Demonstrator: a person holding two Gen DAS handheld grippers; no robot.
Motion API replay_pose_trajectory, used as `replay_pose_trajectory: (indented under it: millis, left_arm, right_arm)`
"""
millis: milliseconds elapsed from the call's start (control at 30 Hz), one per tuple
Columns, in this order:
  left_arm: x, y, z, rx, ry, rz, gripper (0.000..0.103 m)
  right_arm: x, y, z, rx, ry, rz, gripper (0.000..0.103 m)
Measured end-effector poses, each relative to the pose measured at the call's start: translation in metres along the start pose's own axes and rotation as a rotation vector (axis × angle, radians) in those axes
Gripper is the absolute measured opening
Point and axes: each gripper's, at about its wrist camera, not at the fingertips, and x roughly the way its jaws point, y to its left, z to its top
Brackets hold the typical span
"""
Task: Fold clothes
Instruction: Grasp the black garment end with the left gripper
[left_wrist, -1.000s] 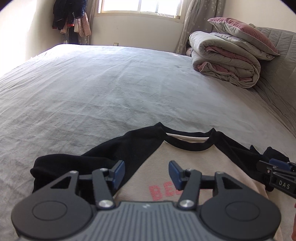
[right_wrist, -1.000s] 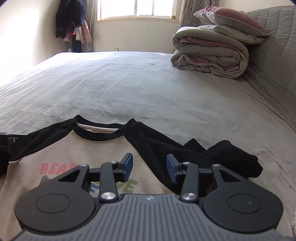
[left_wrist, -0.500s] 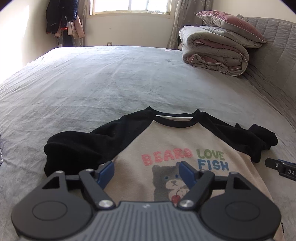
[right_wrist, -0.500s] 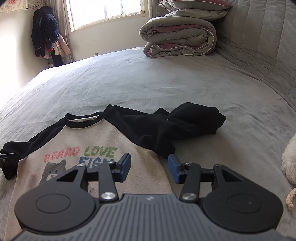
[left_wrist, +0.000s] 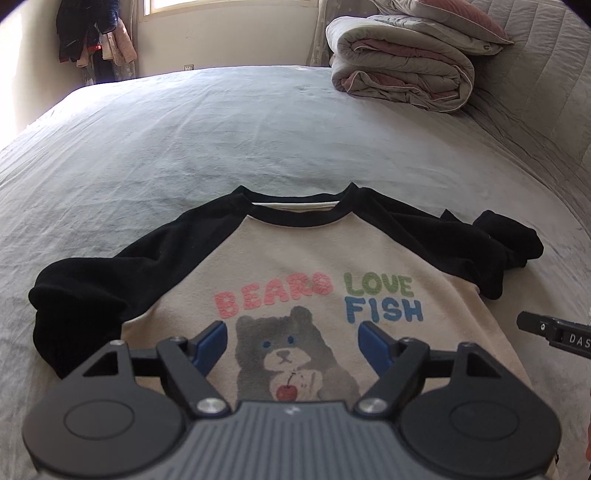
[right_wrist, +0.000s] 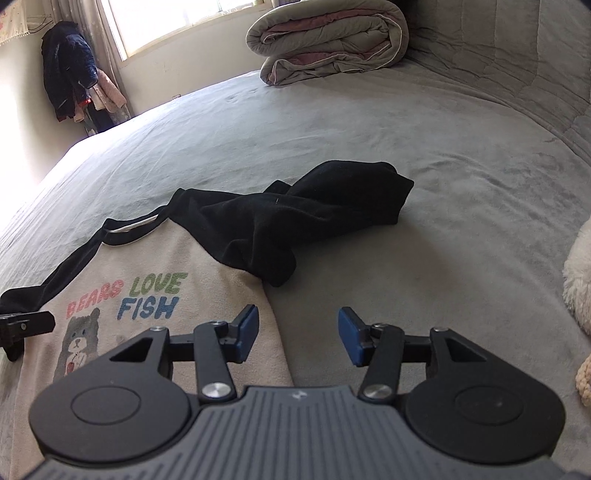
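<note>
On the grey-sheeted bed (left_wrist: 258, 140), the cream bear-print sweatshirt with black sleeves (left_wrist: 314, 258) lies flat and unfolded, right sleeve (right_wrist: 295, 218) bunched, left claw (left_wrist: 291, 343) and right claw (right_wrist: 297, 334) both wide, empty.

A home bedroom: wide grey bed (left_wrist: 258, 129), folded duvet (left_wrist: 402, 74), window (right_wrist: 177, 18)

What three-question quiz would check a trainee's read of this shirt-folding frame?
1. True or false: the left gripper is shut on the raglan shirt.
2. Which sleeve lies bunched? A) black sleeve by the right gripper B) the opposite one
3. Fill in: the folded comforter rests on the ____.

Key: 1 false, both grippers are open and empty; 2 A; 3 bed.
</note>
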Motion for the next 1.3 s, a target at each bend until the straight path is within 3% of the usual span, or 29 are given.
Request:
replay_pose_trajectory:
  millis: [200, 733, 1033, 1300]
  left_arm:
    - [0.032, -0.042, 0.009, 0.045, 0.043, -0.006, 0.079]
    - [0.074, -0.159, 0.072, 0.149, -0.014, -0.173, 0.078]
    - [0.094, -0.215, 0.084, 0.155, 0.015, -0.26, 0.072]
    - [0.109, -0.247, 0.088, 0.209, 0.011, -0.265, 0.069]
  right_arm:
    - [0.01, -0.017, 0.01, 0.005, 0.045, -0.005, 0.057]
    - [-0.003, -0.111, 0.032, 0.362, 0.035, 0.011, 0.058]
    - [-0.011, -0.113, 0.036, 0.341, 0.035, 0.002, 0.058]
    - [-0.011, -0.118, 0.037, 0.355, 0.029, -0.003, 0.058]
